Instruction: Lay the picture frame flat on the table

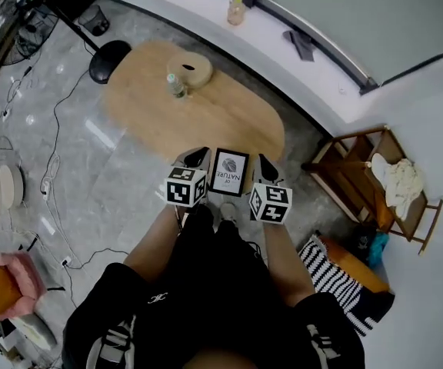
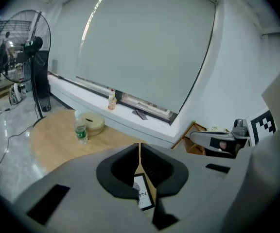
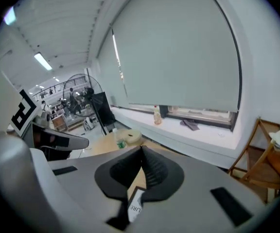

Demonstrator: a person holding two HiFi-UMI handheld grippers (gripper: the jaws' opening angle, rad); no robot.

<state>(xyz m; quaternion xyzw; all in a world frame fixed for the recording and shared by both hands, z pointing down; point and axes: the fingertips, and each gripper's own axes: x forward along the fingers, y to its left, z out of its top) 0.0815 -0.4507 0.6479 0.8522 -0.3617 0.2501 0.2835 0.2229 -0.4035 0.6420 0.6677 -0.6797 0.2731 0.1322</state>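
- The picture frame (image 1: 229,173) sits at the near end of the wooden table (image 1: 206,114), directly in front of the person and framed on either side by the two grippers
- In the head view its printed face shows to the camera and its long axis runs away from the person, top edge farthest out; whether it leans on a stand or already lies flat I cannot tell from above
- The left gripper (image 1: 198,157) has its jaws pressed together with nothing between them; its tips sit just beside the frame's upper left corner, apart from it as far as I can judge
- In the left gripper view the closed jaws (image 2: 139,152) point out over the table, and the frame (image 2: 144,198) shows below and behind the tips, slightly to the right
- The right gripper (image 1: 264,163) also has its jaws together and empty, tips just beside the frame's upper right corner
- In the right gripper view (image 3: 141,152) the frame (image 3: 135,206) shows beneath the tips, a little to the left
- So the frame lies inward and below both pairs of jaws, about equally near each; neither has the advantage
- By my reading, either gripper would need to come inward and down onto the top edge to tip it
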